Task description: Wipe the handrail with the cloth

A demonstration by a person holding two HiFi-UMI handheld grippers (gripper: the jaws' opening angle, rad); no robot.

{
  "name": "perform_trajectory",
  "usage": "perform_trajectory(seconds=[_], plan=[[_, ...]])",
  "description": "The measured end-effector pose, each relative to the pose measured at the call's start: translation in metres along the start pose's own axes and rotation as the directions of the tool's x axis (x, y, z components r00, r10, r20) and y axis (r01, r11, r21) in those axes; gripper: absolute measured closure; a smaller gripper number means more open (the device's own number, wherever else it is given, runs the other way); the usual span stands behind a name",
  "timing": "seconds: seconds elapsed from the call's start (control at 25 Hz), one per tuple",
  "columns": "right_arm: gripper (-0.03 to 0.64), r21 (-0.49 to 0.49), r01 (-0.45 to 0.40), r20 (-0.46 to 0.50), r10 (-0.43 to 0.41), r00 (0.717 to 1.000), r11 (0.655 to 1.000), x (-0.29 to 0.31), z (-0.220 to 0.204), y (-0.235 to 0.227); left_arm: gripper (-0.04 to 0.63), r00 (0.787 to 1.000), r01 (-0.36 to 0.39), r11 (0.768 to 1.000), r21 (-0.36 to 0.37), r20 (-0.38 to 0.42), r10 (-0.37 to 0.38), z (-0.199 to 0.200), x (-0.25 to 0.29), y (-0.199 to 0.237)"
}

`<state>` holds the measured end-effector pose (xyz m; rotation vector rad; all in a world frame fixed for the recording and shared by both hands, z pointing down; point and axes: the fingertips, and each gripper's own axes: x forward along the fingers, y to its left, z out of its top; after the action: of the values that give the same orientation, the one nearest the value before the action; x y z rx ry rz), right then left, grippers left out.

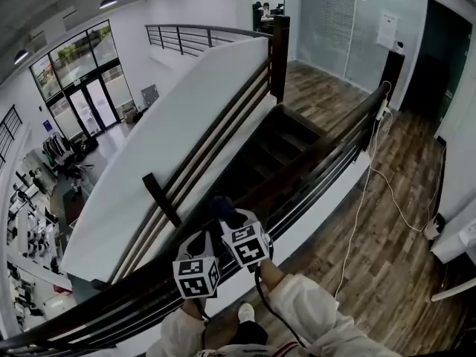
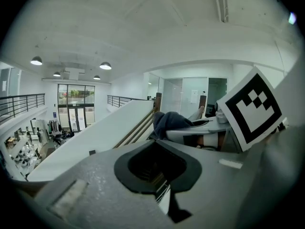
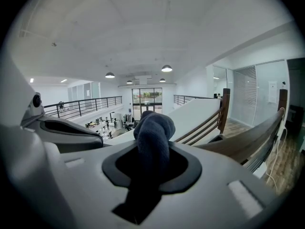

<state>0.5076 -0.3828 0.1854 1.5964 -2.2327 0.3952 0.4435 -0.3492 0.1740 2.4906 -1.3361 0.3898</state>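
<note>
1. Step in hand: I'd call it the set-up before a stroke. The right gripper [image 1: 227, 225] is clamped tight on the cloth [image 1: 221, 208], a dark bunched wad pinched at its middle.
2. The left gripper [image 1: 202, 242] has its jaws together with nothing between them. Only the stairwell shows through their notch. In the head view it sits just beside the right one, at its 7 o'clock.
3. The cloth is over the near stretch of the handrail [image 1: 320, 147], right in front of the person.
4. I can't confirm contact. In the right gripper view the wad [image 3: 153, 132] stands against the open hall and the rail [image 3: 252, 137] runs off at 3 to 4 o'clock, so I read it as held just off the rail.
5. In the head view the rail's long axis runs 7 to 1 o'clock, sloping away from the person.
6. The wad's long axis follows the jaws. It points out of them toward 12 o'clock in the right gripper view.
7. Next move: tip the wad down onto the rail top and press. Then drag along the 7–1 line, keeping the grip shut so the cloth doesn't slip.
</note>
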Motion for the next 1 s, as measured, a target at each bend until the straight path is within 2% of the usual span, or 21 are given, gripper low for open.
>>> perform_trajectory(seconds=[0.32,0.64,0.8,1.0], plan=[[0.523,0.031,0.076,0.001,-0.076,0.997,0.997,-0.002,0.002,-0.047,0.594,0.999,0.045,0.999,0.003,-0.009,-0.045,0.008,0.013,-0.016],[0.523,0.063,0.114,0.065,-0.118,0.991,0.991,-0.009,0.002,-0.060,0.593,1.000,0.017,1.000,-0.020,0.007,-0.017,0.005,-0.011,-0.003],[0.523,0.062,0.120,0.102,-0.126,0.987,0.991,-0.031,0.004,-0.051,0.592,0.999,-0.018,0.999,-0.030,0.028,0.019,0.002,-0.036,0.010],[0.523,0.016,0.107,0.131,-0.108,0.986,0.994,-0.060,0.001,-0.010,0.592,0.997,-0.068,0.997,-0.039,0.045,0.069,-0.016,-0.084,0.028]])
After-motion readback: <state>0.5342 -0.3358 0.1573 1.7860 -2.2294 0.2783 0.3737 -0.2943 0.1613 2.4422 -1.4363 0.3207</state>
